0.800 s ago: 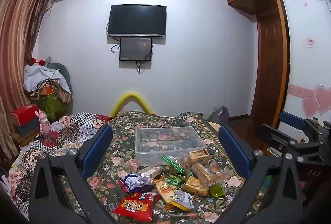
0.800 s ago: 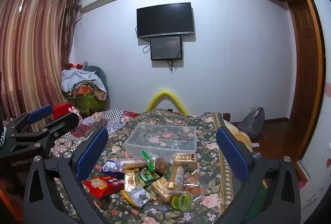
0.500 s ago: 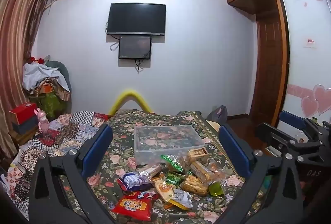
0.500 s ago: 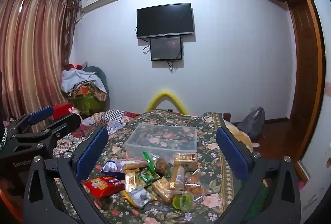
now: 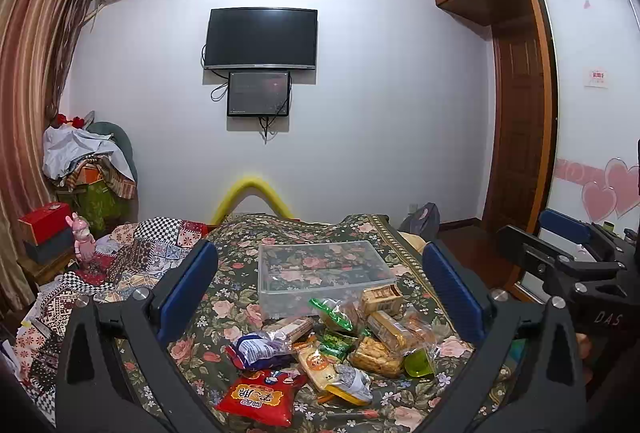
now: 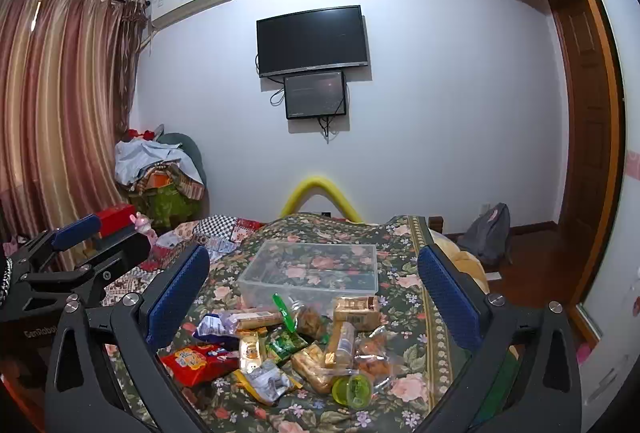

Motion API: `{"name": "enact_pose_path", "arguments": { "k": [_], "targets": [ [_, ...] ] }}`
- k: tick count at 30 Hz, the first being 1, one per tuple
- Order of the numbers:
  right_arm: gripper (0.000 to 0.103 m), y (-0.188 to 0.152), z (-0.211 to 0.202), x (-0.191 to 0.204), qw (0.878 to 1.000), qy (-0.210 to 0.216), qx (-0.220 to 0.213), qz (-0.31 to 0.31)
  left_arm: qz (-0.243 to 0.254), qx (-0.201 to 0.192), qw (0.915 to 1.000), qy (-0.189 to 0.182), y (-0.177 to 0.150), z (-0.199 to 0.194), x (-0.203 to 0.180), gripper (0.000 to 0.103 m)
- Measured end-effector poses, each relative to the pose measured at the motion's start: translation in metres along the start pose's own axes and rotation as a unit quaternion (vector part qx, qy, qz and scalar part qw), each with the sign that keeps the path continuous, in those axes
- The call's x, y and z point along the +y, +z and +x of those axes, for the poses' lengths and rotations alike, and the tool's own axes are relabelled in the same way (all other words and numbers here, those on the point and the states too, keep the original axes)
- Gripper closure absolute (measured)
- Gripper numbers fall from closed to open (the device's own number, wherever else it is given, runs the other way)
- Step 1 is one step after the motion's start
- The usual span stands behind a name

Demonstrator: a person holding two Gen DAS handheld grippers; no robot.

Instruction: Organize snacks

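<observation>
A clear plastic bin (image 5: 324, 275) (image 6: 312, 269) stands empty on a floral bedspread (image 5: 236, 297). In front of it lies a heap of snacks: a red bag (image 5: 256, 399) (image 6: 196, 361), a blue-white pack (image 5: 256, 347), a biscuit pack (image 5: 394, 325), a green jelly cup (image 5: 418, 363) (image 6: 354, 389). My left gripper (image 5: 320, 289) is open and empty, held above the heap. My right gripper (image 6: 314, 285) is open and empty too, also above the heap. Each gripper shows at the edge of the other's view.
A patchwork quilt (image 5: 132, 257) lies left of the bedspread. A yellow foam arch (image 5: 252, 195) stands at the bed's far end. A pink rabbit figure (image 5: 82, 237) and red box (image 5: 44, 219) sit at the left. A backpack (image 6: 490, 233) lies on the floor at right.
Both views have shifted only slightly; the snacks and bin have not moved. Both grippers stay open.
</observation>
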State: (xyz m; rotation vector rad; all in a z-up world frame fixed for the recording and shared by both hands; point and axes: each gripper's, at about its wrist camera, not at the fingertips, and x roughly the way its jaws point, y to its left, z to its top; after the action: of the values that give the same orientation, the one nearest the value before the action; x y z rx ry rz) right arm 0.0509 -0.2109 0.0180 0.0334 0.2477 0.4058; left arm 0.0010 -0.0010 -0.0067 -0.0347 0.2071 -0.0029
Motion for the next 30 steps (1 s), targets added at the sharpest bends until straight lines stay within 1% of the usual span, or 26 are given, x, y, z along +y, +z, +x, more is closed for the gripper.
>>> {"name": "enact_pose_path", "arguments": {
  "k": [9,30],
  "targets": [
    [0.000,0.0004,-0.0007,0.0007,1.000,-0.002,-0.002,-0.001,-0.001,-0.003,1.0000,0.005,-0.0015,-0.0003,-0.0006,0.000],
    [0.000,-0.0015,-0.0011,0.0022,1.000,0.001,-0.004,0.002,-0.008,0.001,1.0000,0.001,-0.0007,-0.0006,0.0007,0.000]
  ]
}}
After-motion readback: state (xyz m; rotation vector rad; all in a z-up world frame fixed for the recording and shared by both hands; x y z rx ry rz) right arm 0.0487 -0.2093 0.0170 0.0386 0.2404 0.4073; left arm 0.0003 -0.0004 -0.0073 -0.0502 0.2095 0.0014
